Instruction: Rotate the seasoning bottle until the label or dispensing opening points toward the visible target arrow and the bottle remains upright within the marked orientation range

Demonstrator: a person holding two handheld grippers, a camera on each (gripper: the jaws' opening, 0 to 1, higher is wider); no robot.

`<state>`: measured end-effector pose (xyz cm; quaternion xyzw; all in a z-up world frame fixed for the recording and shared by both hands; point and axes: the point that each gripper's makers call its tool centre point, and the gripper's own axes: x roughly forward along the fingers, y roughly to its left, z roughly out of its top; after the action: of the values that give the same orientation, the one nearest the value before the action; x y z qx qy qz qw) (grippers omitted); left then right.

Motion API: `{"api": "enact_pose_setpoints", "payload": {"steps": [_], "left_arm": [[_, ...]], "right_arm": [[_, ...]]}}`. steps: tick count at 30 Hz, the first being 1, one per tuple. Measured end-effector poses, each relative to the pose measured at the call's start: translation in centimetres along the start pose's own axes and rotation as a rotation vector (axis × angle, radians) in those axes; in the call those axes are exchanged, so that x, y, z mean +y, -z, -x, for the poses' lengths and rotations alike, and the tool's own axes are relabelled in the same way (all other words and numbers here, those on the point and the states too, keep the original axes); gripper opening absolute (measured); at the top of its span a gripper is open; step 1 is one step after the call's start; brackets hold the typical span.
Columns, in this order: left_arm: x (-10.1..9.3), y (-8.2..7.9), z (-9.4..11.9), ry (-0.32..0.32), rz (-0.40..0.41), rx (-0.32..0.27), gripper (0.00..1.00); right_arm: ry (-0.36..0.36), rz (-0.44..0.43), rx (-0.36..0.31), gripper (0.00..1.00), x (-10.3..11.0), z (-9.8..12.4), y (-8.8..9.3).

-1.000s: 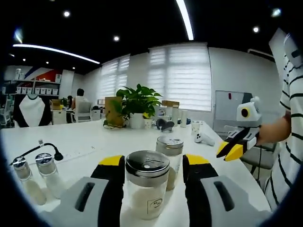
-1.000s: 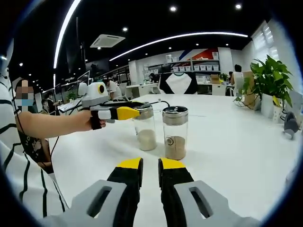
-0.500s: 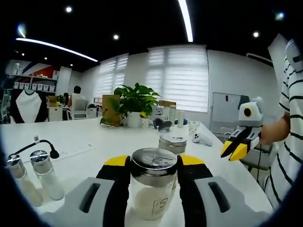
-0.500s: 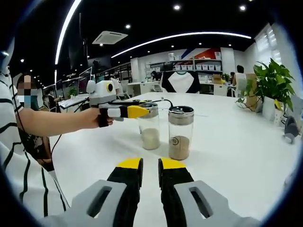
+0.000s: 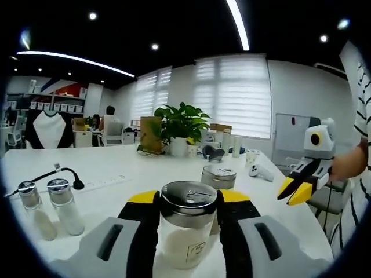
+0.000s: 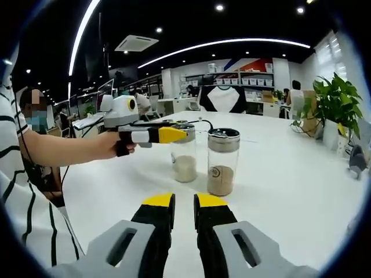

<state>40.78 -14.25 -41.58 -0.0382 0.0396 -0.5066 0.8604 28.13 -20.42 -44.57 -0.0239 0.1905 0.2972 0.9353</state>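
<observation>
Bottle (image 5: 183,231) is found near the front edge of the white table (image 5: 110,174), upright, clasped between the jaws of the left gripper (image 5: 186,217), which are closed narrow against its sides just under the metal lid (image 5: 188,197). A small label mark is turned toward the left gripper view, low on the glass. In the right gripper view the same bottle (image 6: 184,159) is seen with pale powder in its lower part, and the left gripper (image 6: 168,135) is laid level across its top, carried by a hand (image 6: 113,145) on an outstretched forearm coming in from the left. A second bottle (image 6: 222,161), with brown seasoning, stands just right of it, and in the left gripper view it (image 5: 219,179) is just behind. Two small shakers (image 5: 52,208) stand well apart at the far left, beside a black cable (image 5: 55,175). No target arrow can be made out in either view. The turn, it is judged, should be made about the bottle's own upright axis, with the grip kept level and light so the base is not tipped or dragged into its neighbour, and stopped once the label faces the mark. The right gripper (image 6: 184,207) is held low and back from both bottles, its jaws nearly together with nothing between them.
</observation>
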Motion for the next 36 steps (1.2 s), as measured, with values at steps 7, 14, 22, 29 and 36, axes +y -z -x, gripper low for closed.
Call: {"api": "enact_pose_setpoints", "payload": {"steps": [7,14,22,29,36], "left_arm": [[0.2,0.0,-0.2,-0.128,-0.015,-0.021,0.41],[0.7,0.0,-0.2,-0.228,-0.001,-0.057,0.41],[1.0,0.0,0.1,-0.299,0.0,-0.084,0.41],[1.0,0.0,0.3,-0.268,-0.019,-0.064,0.41],[0.6,1.8,1.3,-0.195,-0.012,0.023,0.46]], "right_arm": [[-0.003,-0.021,-0.022,0.1,0.0,-0.1,-0.6],[0.007,-0.007,-0.04,0.1,0.1,0.1,-1.1],[0.012,0.006,-0.034,0.1,0.1,0.0,-0.9],[0.012,-0.005,-0.039,0.1,0.0,0.0,-1.0],[0.01,-0.029,-0.042,0.1,0.0,0.1,-0.7]]}}
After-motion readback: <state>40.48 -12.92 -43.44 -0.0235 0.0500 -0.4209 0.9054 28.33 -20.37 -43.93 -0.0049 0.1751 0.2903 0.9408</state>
